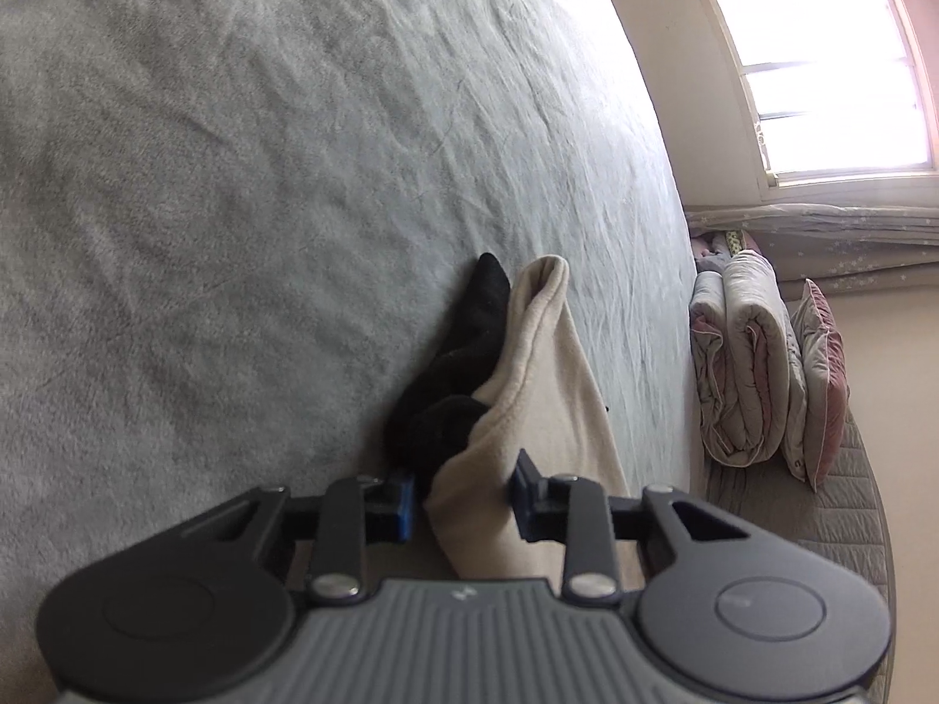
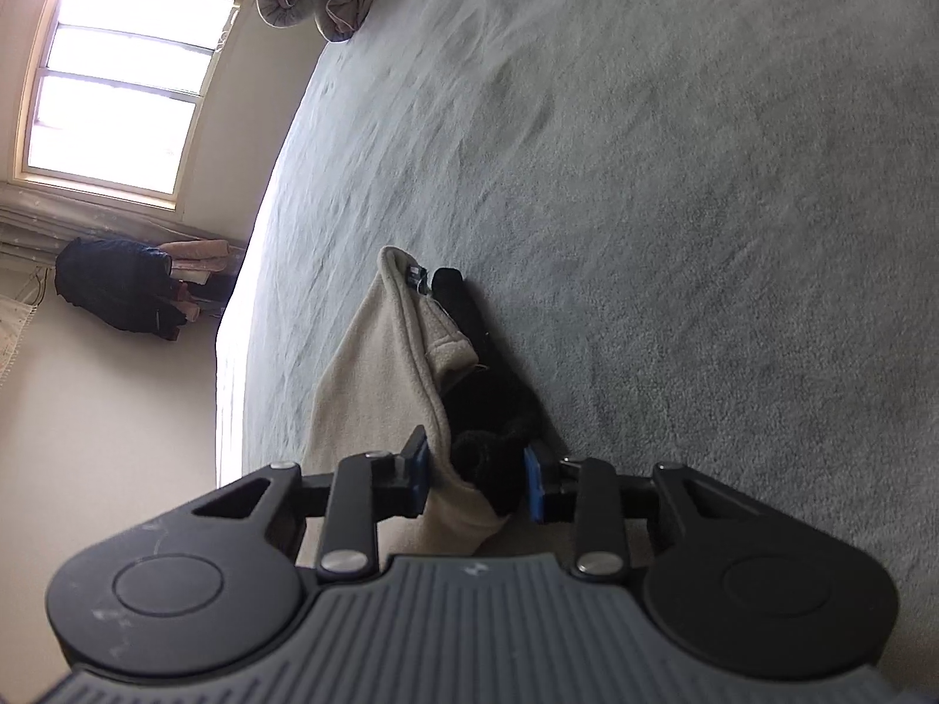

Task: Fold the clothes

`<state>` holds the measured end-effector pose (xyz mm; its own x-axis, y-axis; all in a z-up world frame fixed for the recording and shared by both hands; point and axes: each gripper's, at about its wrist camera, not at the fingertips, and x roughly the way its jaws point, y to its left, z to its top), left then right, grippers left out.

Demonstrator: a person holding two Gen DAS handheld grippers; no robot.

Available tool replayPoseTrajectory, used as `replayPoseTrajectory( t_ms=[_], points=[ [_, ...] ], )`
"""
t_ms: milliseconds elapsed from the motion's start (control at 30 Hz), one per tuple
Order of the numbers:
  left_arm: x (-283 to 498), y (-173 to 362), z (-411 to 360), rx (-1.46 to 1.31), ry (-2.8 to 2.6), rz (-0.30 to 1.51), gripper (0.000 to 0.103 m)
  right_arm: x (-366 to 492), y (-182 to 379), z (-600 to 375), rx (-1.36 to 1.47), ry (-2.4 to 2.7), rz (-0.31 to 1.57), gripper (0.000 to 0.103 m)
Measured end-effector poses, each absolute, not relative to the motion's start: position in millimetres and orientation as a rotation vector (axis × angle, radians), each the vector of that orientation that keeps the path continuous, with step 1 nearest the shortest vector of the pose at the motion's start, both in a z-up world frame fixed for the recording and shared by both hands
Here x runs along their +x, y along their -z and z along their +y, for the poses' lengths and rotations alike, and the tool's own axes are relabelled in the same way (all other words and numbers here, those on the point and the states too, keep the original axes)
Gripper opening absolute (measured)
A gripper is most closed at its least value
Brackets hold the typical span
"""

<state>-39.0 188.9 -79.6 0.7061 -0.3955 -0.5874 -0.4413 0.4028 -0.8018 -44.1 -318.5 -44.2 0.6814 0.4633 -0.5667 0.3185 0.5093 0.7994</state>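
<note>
Left gripper (image 1: 463,493) jaws clenched on cream fleece garment (image 1: 528,364), right gripper (image 2: 476,481) jaws clamped on cream-and-black fabric, both angled downward toward 12 o'clock over grey plush bedspread (image 1: 235,176).

Cream fleece garment (image 1: 528,375), soft, thick rolled hem, bunched into raised fold, lying on grey bed cover near bed edge. Black garment (image 1: 452,387) tucked beside and partly under it, touching, one narrow end poking out flat. Small dark label (image 2: 415,277) at cream garment's far end.
</note>
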Motion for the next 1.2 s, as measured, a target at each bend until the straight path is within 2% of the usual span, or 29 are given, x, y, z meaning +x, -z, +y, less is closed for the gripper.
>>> replayPoseTrajectory(
  t_ms=[67,233,333,400,500,733,933,1033,1100,1200],
  points=[
    [-36,75,187,-1.141,-0.035,0.840,0.032,-45,41,-321,0.990,-0.091,0.866,0.034],
    [-30,80,195,-1.178,-0.013,0.870,0.042,-36,49,-325,0.982,-0.067,0.878,0.037],
    [-29,80,194,-1.174,0.014,0.865,0.053,-34,45,-323,0.941,-0.042,0.862,0.042],
    [-30,79,192,-1.163,0.026,0.856,0.061,-34,38,-319,0.871,-0.011,0.840,0.050],
    [-31,78,187,-1.136,0.033,0.846,0.067,-34,26,-312,0.749,0.029,0.784,0.053],
    [-36,76,184,-1.128,0.004,0.822,0.072,-34,9,-289,0.597,0.004,0.713,0.053],
    [-40,71,177,-1.110,-0.069,0.797,0.069,-26,-3,-255,0.458,-0.053,0.660,0.053],
    [-43,69,174,-1.108,-0.124,0.783,0.057,-21,-8,-234,0.371,-0.096,0.627,0.053],
    [-45,69,173,-1.111,-0.162,0.777,0.041,-19,-10,-221,0.322,-0.123,0.608,0.053],
    [-51,68,174,-1.113,-0.209,0.762,0.033,-13,-8,-203,0.272,-0.174,0.601,0.053]
  ],
)
